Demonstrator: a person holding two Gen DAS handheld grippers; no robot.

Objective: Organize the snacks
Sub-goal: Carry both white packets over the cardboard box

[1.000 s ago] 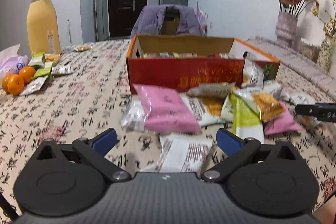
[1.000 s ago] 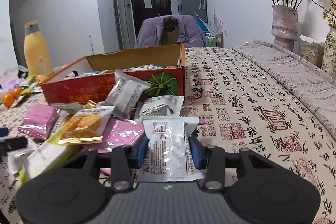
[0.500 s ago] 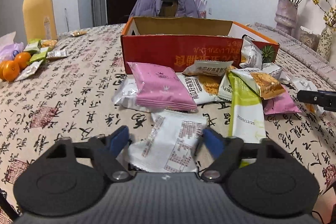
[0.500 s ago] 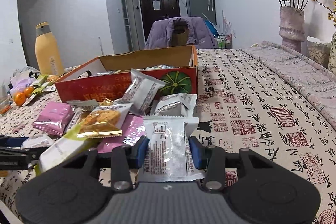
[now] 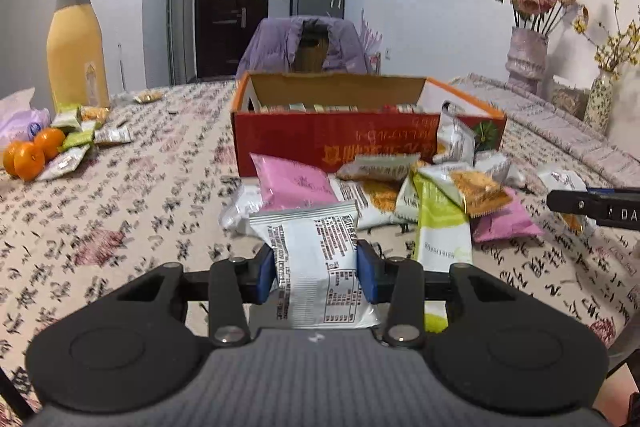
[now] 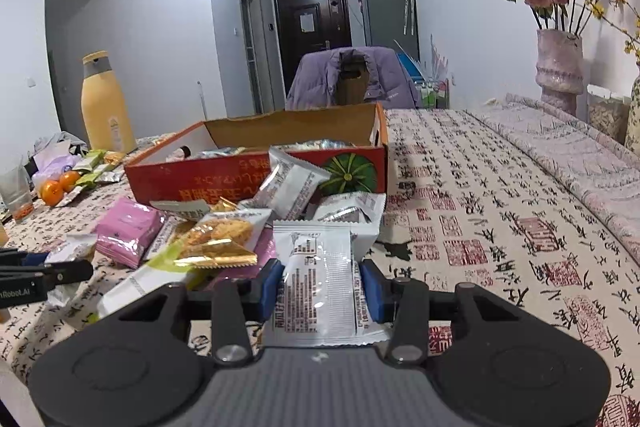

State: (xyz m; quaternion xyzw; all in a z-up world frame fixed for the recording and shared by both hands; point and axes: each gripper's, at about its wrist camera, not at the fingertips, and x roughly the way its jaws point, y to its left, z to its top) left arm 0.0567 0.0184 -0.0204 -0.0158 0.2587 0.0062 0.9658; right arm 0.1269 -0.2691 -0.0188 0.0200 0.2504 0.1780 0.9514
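Note:
My left gripper [image 5: 316,275] is shut on a white snack packet [image 5: 316,259] and holds it above the tablecloth, short of the snack pile. My right gripper [image 6: 322,287] is shut on another white snack packet [image 6: 320,279], also lifted. An open red cardboard box [image 5: 360,139] with several packets inside stands behind the pile; it also shows in the right wrist view [image 6: 248,175]. The pile holds a pink packet [image 5: 294,183], a green packet [image 5: 440,231] and a gold-edged packet [image 5: 478,191]. The right gripper's tip [image 5: 592,207] shows at the left view's right edge.
A yellow bottle [image 5: 76,43], oranges [image 5: 32,153] and small packets lie at the far left. Flower vases [image 5: 526,55] stand at the right, on a raised cloth-covered edge. A chair with a purple jacket [image 5: 306,43] stands behind the table.
My left gripper has closed on the white packet that lay between its open fingers and lifted it. My right gripper has risen slightly with its packet still held.

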